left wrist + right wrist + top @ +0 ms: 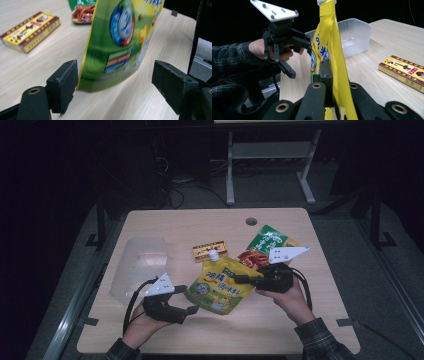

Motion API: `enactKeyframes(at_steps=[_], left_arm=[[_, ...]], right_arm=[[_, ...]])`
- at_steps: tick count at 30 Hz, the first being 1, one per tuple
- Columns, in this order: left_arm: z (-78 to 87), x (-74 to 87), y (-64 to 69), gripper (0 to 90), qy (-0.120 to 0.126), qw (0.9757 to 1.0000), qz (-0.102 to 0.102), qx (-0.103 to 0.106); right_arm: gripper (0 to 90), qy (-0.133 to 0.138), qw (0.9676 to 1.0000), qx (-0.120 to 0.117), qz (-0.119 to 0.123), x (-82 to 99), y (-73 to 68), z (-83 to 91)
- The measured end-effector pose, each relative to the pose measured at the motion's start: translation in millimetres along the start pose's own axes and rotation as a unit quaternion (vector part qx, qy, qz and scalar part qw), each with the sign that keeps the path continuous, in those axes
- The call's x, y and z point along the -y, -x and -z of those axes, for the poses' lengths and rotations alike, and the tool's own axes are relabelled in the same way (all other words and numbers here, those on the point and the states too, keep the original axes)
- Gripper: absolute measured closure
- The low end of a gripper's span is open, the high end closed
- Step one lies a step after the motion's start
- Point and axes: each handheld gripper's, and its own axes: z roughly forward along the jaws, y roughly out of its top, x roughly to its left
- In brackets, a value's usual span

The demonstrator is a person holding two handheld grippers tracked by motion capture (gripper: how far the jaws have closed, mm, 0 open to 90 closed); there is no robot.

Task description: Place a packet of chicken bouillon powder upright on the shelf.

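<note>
item: spouted pouch (220,287), yellow-green, white cap, qty 1. held above the table (165,332) centre-front, between the two grippers. right gripper (239,279) clenched on its side edge; right gripper view shows both jaws pinching the pouch (329,42) edge-on, cap cut off at frame top. left gripper (189,299) released: jaws wide apart w/ pouch's lower corner between them, one pad (65,82) just beside the pouch (120,37) edge, other pad well apart. whether the near pad touches: can't tell.

per view:
- high view: whole layout, both hands, both grey plates. print on pouch too small to read.
- left gripper view: pouch face close up, blurred, blue round logo + cartoon; top cut off. the box (30,31) & the snack bag (83,11) beyond it, bag cut by top edge.
- right gripper view: left gripper (298,58) seen farther off in a hand w/ plaid sleeve, jaws spread. clear tub (352,35) behind pouch, partly hidden by it. box (404,71) at right, cut off by frame edge.

count:
- pouch x1
- yellow-maroon box (210,251) x1, flat on table behind pouch
- green snack bag (265,247) x1, red food pictured, partly under the right gripper's plate
- clear plastic tub (140,267) x1, table left
- grippers x2
- round hole (251,221) in table x1, far edge
</note>
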Motion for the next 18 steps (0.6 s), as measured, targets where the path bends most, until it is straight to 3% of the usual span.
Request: enactKeyframes(at_steps=[9, 18], left_arm=[[-6.1, 9.3, 2.5, 17.3, -0.021, 0.9997, 0.015, -0.003], [-13.2, 19.3, 12.6, 17.3, -0.043, 0.9990, -0.005, 0.006]], right_arm=[[90.0, 0.007, 1.0000, 0.000, 0.004, -3.6, -2.8, 7.6], [90.0, 0.012, 0.9998, 0.012, 0.007, -10.2, 1.2, 9.9]])
